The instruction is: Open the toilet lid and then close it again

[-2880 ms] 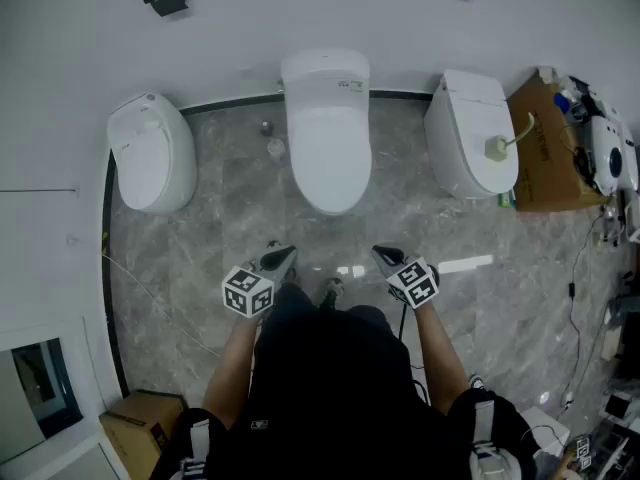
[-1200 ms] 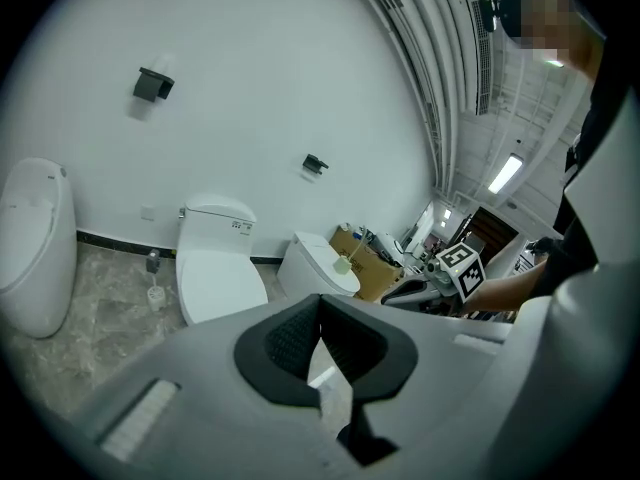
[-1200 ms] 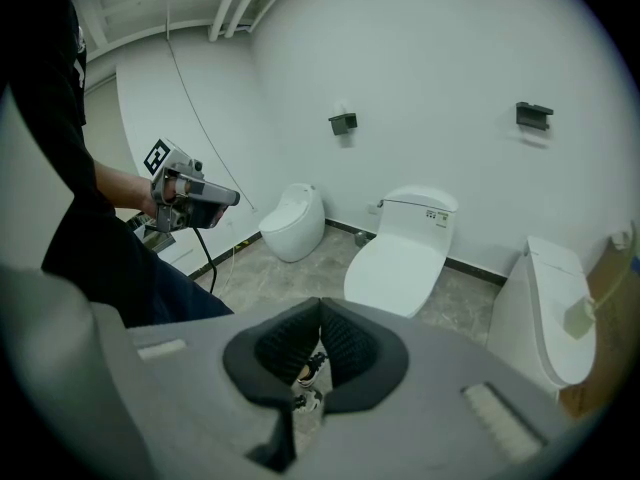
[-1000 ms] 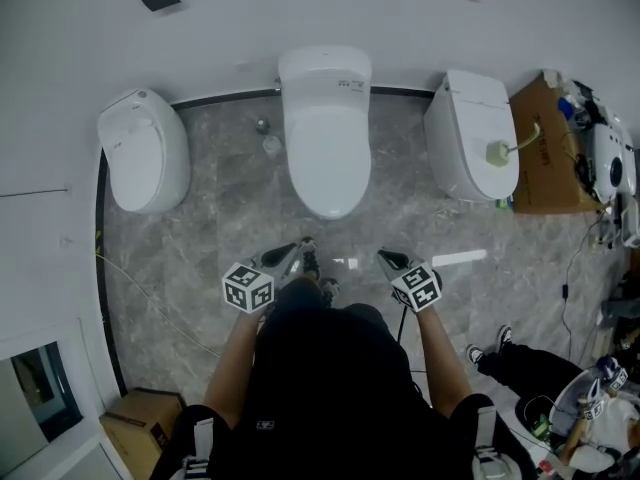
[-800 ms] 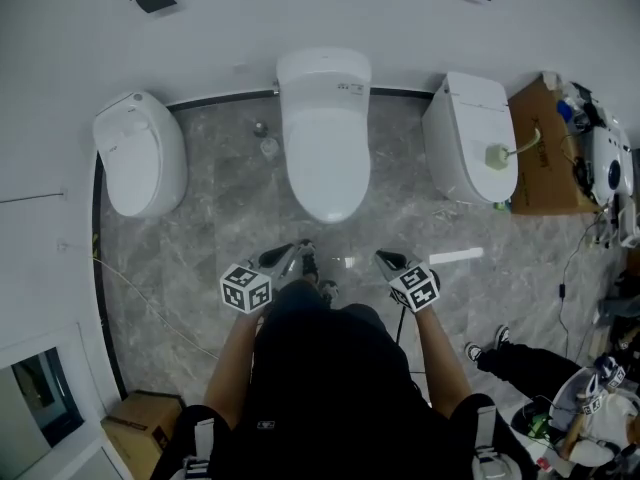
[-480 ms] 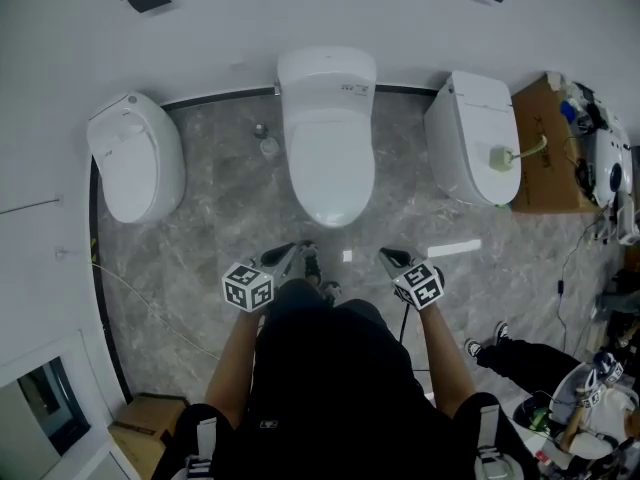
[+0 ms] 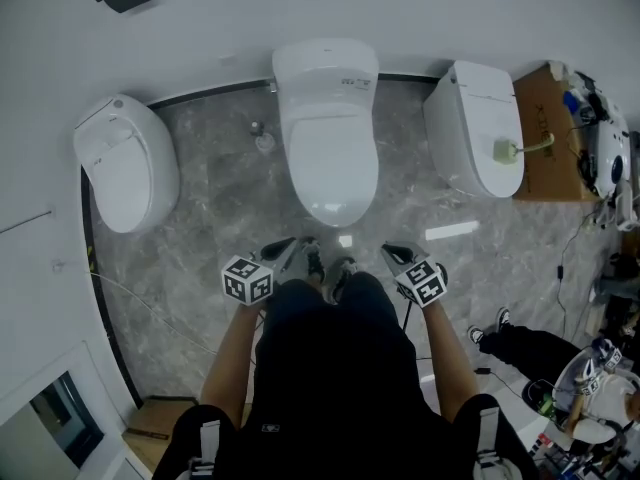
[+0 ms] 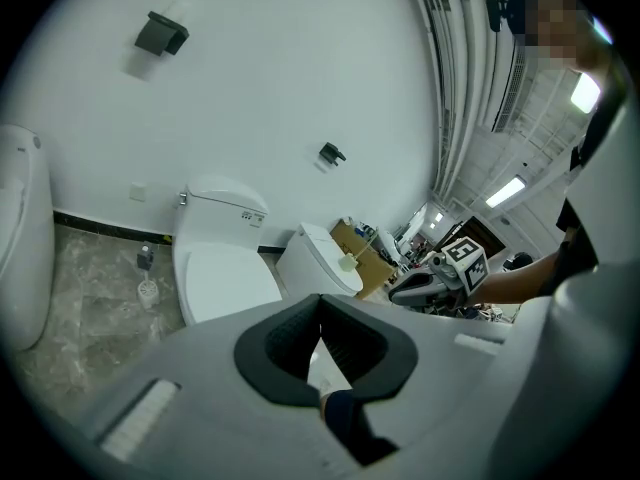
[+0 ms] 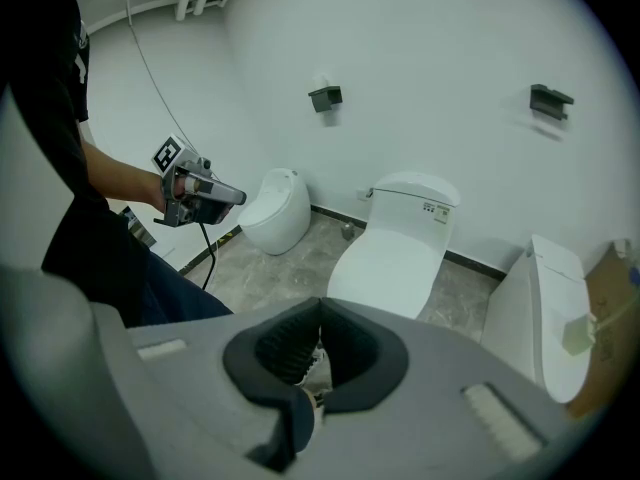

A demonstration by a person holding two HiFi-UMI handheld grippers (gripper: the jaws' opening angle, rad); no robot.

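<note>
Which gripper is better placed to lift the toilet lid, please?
Probably right: both are shut, short of the lid, but the right gripper faces it; the left gripper aims beside it.

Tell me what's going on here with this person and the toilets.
A person stands facing the middle toilet, holding a gripper in each hand. The left gripper and the right gripper are both held low in front of the body, short of the toilet, with jaws shut and nothing in them. The lid is down, so opening it has not yet begun.
</note>
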